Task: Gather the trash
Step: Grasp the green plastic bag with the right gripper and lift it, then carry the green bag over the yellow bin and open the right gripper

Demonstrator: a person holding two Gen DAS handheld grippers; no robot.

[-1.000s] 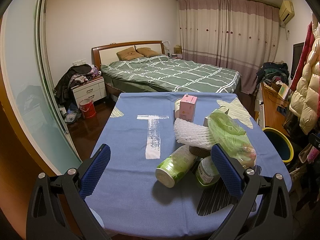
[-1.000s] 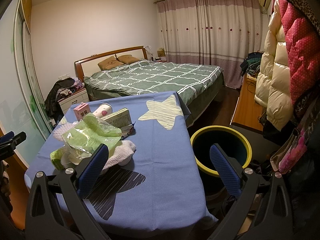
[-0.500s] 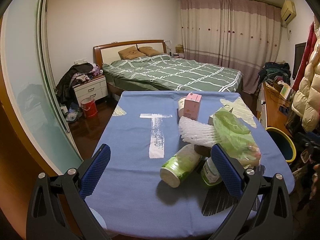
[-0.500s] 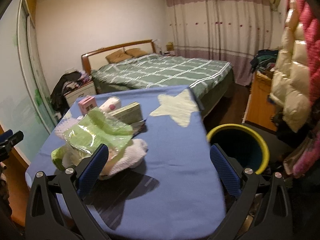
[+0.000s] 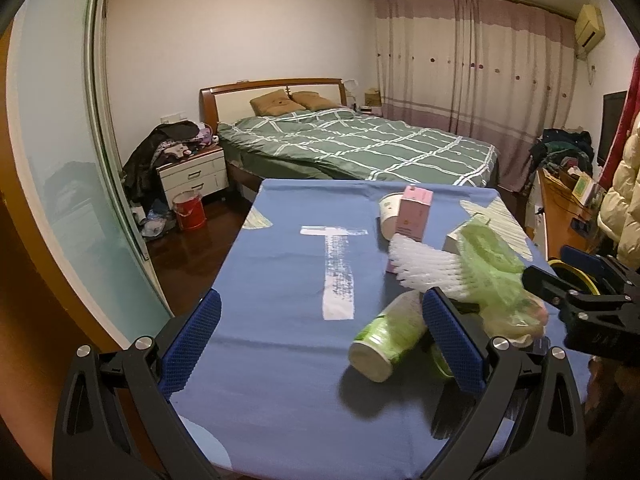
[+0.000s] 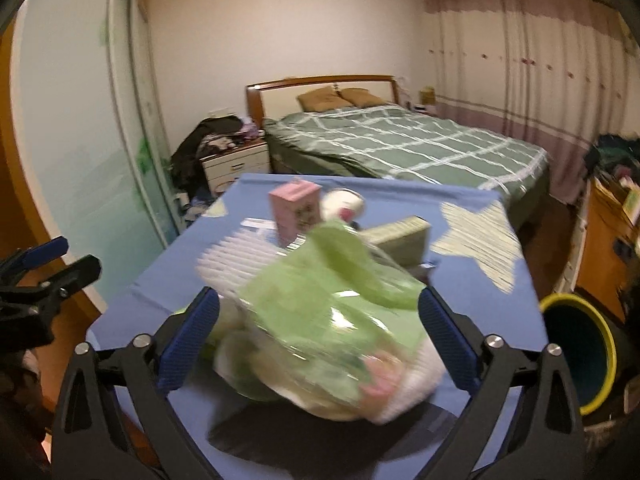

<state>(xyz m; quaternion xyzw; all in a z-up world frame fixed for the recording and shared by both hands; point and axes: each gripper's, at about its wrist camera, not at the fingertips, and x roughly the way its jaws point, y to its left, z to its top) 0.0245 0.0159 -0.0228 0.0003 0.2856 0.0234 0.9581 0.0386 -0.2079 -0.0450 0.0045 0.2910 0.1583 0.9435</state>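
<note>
- Right gripper [image 6: 318,344], fingers spread, frames the green bag [image 6: 320,320] heaped on the bench [image 6: 500,340].
- Left gripper [image 5: 320,344] spread too, empty.
- Risk: a grab could topple the cup [image 5: 386,336] underneath.

Two cups [image 5: 390,336] [image 5: 389,212], one pink carton [image 5: 414,214], one green bag [image 5: 494,276], one bin [image 6: 576,354].

Green plastic bag [image 6: 320,320] atop heaped trash, green cup [image 5: 386,336] toppled

Black hand-held gripper [image 5: 322,344], blue textured pads [image 5: 192,342]
</note>
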